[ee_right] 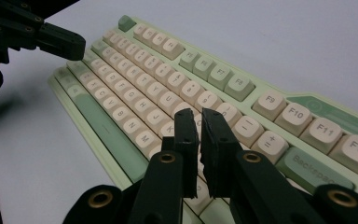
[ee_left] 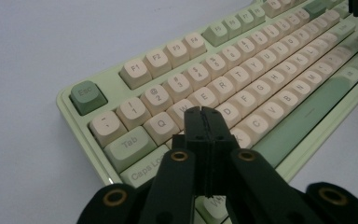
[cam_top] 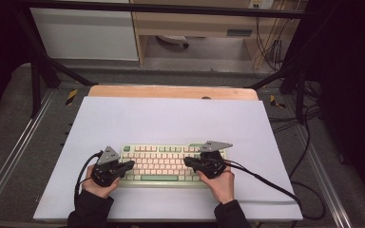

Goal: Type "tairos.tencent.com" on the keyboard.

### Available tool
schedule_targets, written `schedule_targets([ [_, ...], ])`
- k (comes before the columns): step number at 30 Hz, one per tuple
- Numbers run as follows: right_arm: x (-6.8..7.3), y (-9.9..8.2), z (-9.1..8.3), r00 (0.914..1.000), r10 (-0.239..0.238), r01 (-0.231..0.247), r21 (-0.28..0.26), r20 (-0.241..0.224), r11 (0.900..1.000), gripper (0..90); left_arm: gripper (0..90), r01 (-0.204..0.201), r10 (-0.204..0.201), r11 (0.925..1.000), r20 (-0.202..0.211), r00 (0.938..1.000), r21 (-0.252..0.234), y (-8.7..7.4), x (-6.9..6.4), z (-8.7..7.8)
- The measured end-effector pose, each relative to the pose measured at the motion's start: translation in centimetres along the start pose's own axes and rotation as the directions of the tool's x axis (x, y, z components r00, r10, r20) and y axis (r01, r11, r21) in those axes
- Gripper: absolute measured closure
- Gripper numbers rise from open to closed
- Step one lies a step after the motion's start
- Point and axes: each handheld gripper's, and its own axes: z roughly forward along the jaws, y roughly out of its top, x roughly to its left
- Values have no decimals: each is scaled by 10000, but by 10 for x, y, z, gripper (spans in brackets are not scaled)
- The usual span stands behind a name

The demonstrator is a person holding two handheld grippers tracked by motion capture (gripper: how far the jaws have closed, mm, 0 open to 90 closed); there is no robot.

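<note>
A pale green keyboard (cam_top: 164, 164) with cream keys lies on the white sheet near the front of the table. My left gripper (cam_top: 132, 164) hovers over its left end. In the left gripper view its jaws (ee_left: 204, 112) are pressed together above the W key of the keyboard (ee_left: 261, 70), with nothing held. My right gripper (cam_top: 186, 160) is over the right half of the keyboard. In the right gripper view its jaws (ee_right: 199, 114) stand nearly together, a thin slit between them and nothing in it, above the letter keys of the keyboard (ee_right: 168, 79). The left gripper (ee_right: 60, 42) shows there at top left.
A white sheet (cam_top: 171, 118) covers most of the wooden table (cam_top: 171, 91). A black cable (cam_top: 266, 183) trails from the right gripper off the right edge. Black frame bars (cam_top: 38, 80) and a cabinet (cam_top: 85, 33) stand beyond the table.
</note>
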Motion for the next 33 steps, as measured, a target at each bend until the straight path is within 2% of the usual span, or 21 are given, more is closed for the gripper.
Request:
schedule_targets([
  [5,3,3,9,10000,1,0,109,-24,9999,899,899,-6,6,10000,7,10000,3,0,0,0],
  [10,6,7,21,9999,-158,156,394,66,9991,900,900,-2,2,10000,23,10000,12,0,0,0],
  [12,7,8,26,9999,-114,116,409,-42,9991,900,900,-6,6,10000,23,10000,8,0,0,0],
  [16,11,10,37,9995,-330,328,520,21,9981,900,900,-1,1,10000,26,10000,16,0,0,0],
  [21,13,11,48,9994,-341,336,615,70,9975,900,900,5,-5,10000,26,10000,20,0,0,0],
  [33,12,8,58,9993,-337,324,770,155,9965,900,900,25,-25,10000,34,10000,10,0,0,1],
])
